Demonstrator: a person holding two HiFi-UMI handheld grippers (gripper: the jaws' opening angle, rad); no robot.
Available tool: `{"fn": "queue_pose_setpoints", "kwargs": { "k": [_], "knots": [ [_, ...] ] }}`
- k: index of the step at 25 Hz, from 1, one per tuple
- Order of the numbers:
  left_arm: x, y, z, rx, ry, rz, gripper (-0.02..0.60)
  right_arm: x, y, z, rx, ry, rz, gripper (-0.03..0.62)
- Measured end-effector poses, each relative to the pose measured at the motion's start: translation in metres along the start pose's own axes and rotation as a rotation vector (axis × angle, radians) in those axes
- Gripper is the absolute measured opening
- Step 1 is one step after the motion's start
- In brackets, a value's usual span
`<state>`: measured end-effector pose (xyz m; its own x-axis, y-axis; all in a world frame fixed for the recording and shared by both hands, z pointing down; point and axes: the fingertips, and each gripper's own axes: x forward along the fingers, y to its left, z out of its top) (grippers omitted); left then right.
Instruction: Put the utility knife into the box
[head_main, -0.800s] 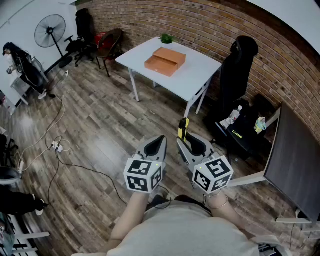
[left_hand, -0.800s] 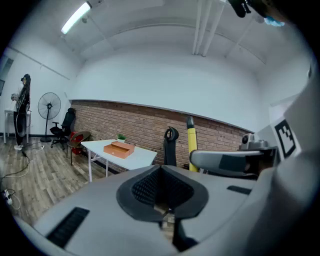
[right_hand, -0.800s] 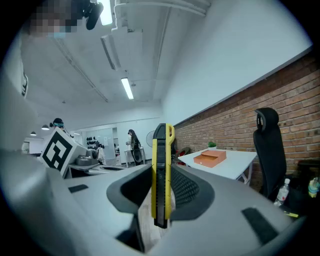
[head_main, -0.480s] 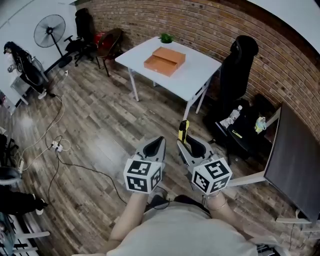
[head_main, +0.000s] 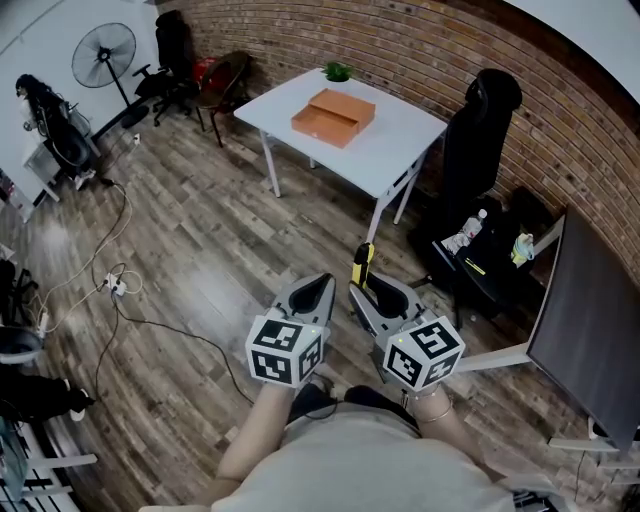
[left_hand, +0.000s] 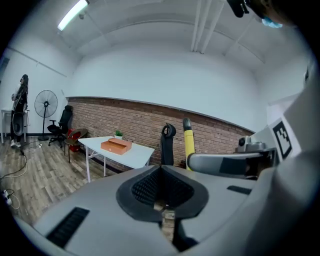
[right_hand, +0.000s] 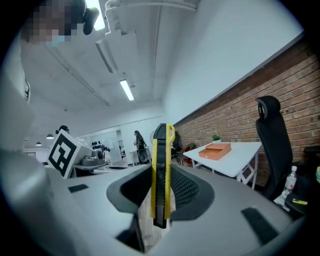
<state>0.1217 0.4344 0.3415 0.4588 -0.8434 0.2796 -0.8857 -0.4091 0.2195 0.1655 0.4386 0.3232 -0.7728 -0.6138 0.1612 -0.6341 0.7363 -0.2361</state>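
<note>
The yellow-and-black utility knife (right_hand: 161, 170) stands upright, clamped between the pads of the right tool (head_main: 368, 290), and its lower end is sunk out of sight between them. Just beside it, the left tool (head_main: 315, 288) has its jaws pressed together on nothing. Both hang over a wood-plank floor (head_main: 200, 260), well apart from the white tabletop (head_main: 395, 150) that carries the orange box (head_main: 333, 112) and a small green plant (head_main: 337, 72). A brick wall (head_main: 420, 50) runs behind. A black chair (head_main: 480, 130) stands by the tabletop, with a fan (head_main: 104, 56) and loose cables (head_main: 110, 290) off to the left. The box's inside is too distant to make out.
</note>
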Motion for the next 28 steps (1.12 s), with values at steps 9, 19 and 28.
{"fn": "queue_pose_setpoints", "kwargs": {
  "k": [9, 19, 28],
  "knots": [
    [0.008, -0.023, -0.018, -0.009, 0.025, 0.019, 0.008, -0.021, -0.025, -0.010, 0.020, 0.005, 0.001, 0.115],
    [0.027, -0.012, -0.020, -0.015, 0.050, 0.017, 0.007, -0.006, -0.039, -0.022, 0.051, 0.019, 0.006, 0.114],
    [0.093, 0.043, 0.013, 0.006, 0.038, -0.051, 0.008, 0.066, -0.086, 0.005, 0.026, -0.004, -0.045, 0.115]
  ]
}}
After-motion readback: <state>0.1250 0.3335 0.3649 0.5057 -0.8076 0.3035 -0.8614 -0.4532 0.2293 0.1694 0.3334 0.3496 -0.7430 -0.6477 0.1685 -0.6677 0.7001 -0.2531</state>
